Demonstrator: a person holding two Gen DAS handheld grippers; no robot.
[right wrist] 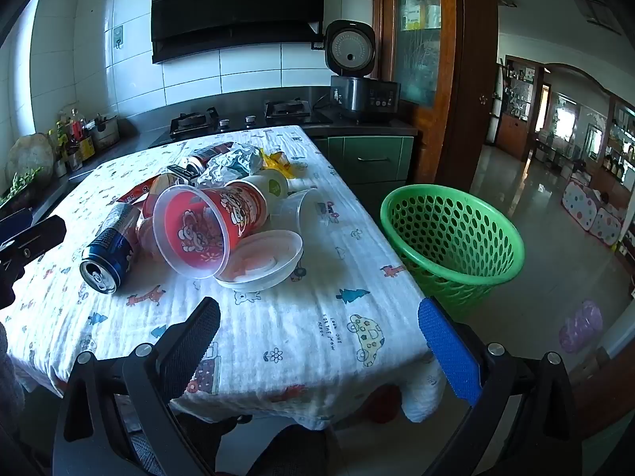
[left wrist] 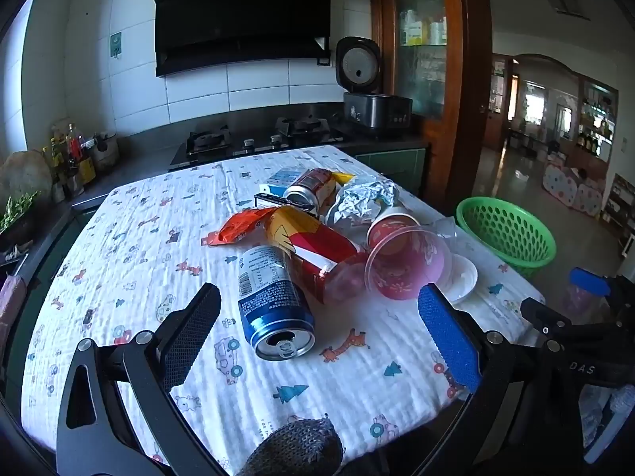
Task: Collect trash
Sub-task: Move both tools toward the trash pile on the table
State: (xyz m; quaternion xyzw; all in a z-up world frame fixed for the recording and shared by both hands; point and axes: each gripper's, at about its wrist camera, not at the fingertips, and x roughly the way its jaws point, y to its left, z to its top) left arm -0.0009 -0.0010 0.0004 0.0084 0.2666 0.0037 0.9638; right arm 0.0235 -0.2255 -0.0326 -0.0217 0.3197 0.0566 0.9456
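Left tongs (left wrist: 319,309) gape, empty, around the blue can (left wrist: 274,305).

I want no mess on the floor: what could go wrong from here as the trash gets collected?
1. The blue can lies on its side, mouth open; any dregs could spill when lifted.
2. The green basket stands off the table's edge, so a dropped piece may miss.
3. The tipped red cup leans on other trash; pulling could scatter it.

the left gripper (left wrist: 319,309) hangs over the patterned tablecloth (left wrist: 131,246) with its jaws spread wide and nothing between the pads. a blue can (left wrist: 272,303) lies on its side just ahead, between the fingers. beyond it sit a red-and-yellow packet (left wrist: 313,242) and a tipped red cup (left wrist: 401,261). a green basket (left wrist: 508,230) stands farther off to the right.
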